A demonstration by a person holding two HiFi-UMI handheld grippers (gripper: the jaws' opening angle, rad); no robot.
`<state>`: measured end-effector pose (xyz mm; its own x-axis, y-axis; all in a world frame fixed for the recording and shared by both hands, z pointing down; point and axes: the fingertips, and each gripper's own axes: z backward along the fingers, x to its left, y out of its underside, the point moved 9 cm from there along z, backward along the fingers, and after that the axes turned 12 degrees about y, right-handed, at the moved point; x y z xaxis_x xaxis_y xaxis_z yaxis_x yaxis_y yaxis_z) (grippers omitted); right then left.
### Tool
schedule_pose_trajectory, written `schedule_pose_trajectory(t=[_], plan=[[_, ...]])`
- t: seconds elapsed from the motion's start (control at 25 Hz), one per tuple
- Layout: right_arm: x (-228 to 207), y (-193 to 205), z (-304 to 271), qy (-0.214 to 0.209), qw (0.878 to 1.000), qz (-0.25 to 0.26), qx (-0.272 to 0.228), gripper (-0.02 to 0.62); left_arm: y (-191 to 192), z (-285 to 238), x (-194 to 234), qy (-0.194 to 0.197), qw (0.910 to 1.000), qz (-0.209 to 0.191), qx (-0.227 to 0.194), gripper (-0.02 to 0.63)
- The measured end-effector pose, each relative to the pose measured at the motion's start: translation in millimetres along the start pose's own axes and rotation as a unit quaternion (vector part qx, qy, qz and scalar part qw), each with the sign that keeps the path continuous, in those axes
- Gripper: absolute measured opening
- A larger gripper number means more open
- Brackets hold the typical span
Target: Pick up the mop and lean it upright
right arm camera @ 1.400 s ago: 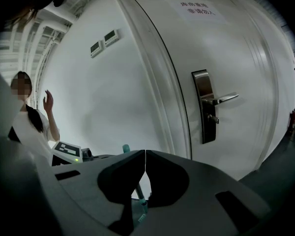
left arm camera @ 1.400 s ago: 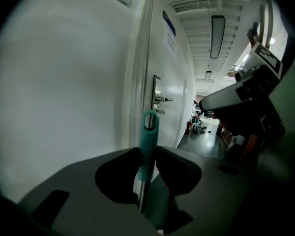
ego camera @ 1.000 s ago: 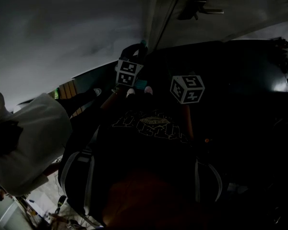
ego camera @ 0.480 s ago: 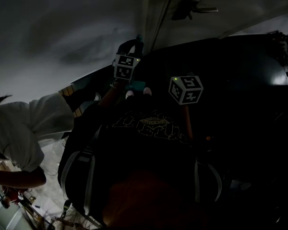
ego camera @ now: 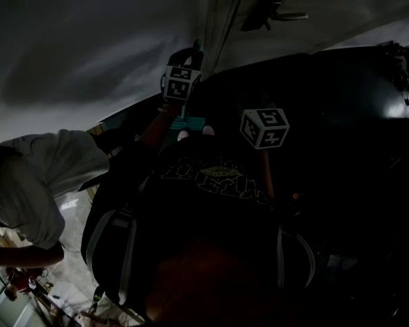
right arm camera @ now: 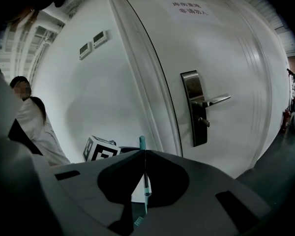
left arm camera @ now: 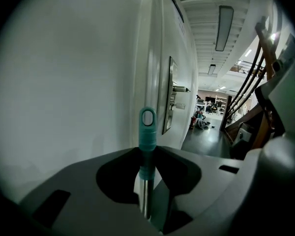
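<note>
While the left tool (left arm camera: 146, 162) clamps the one mop (left arm camera: 147, 131), the right tool (right arm camera: 145, 153) is closed, empty.

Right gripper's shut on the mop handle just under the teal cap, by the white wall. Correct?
Wrong gripper. It is the left gripper that is shut on the mop handle just under the teal cap, by the white wall; the left gripper view shows it. The right gripper has its jaws together on nothing.
</note>
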<state>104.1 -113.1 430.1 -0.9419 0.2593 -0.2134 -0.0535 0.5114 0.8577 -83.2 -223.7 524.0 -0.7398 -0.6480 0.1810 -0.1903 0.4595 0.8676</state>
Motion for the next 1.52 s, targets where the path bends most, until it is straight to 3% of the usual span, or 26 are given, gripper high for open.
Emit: schedule_pose_trajectory(t=[1.08, 1.52], plan=[[-8.8, -8.2, -4.5, 0.024, 1.000, -0.008, -0.004, 0.020, -8.5, -43.9, 40.3, -0.007, 0.9997, 0.006, 0.023, 0.146], [-8.2, -7.5, -3.6, 0.023, 1.000, -0.007, -0.005, 0.020, -9.0, -42.4, 38.1, 0.003, 0.9993, 0.001, 0.038, 0.147]])
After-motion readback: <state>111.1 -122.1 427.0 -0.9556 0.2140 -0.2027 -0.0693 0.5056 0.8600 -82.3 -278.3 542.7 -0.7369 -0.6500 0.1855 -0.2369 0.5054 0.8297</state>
